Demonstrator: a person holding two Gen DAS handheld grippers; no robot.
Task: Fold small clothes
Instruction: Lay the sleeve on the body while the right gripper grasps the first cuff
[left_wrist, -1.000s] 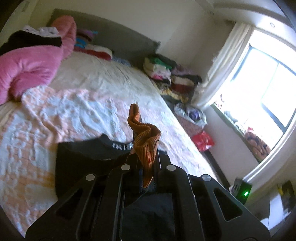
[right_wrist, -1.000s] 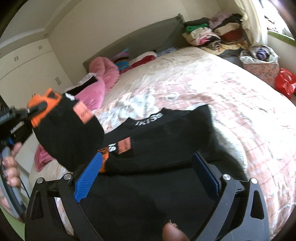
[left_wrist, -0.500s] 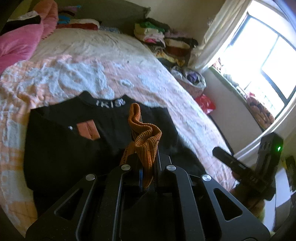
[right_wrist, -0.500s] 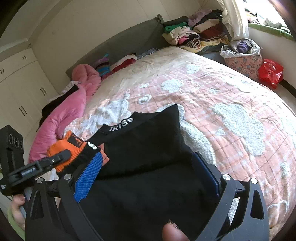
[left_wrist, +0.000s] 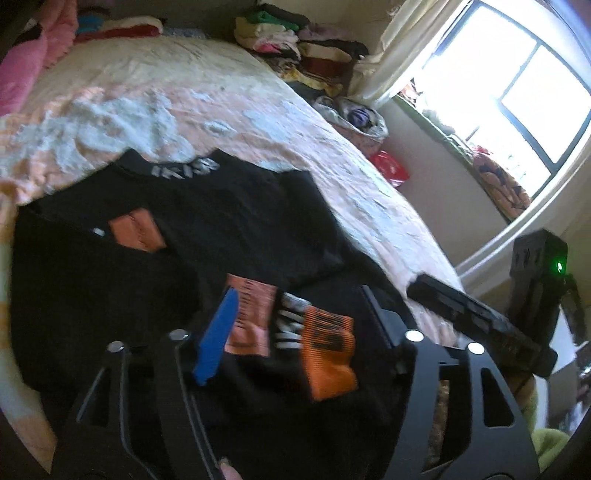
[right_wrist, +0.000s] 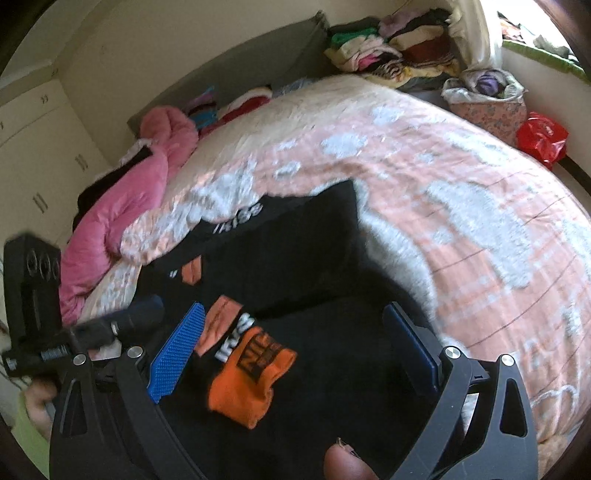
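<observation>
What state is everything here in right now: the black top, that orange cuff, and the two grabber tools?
Black top: flat on the bed, sleeve folded in.
Orange cuff: lying loose on the top.
Left gripper: open, jaws just opened, cuff released between them.
Right gripper: open, holding nothing.

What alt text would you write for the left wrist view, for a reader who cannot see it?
The open left claw hangs over a black garment on a bed, its orange cuff lying loose between the fingers after the jaws just opened. The right claw reaches in from the right, near a bright window.
</observation>
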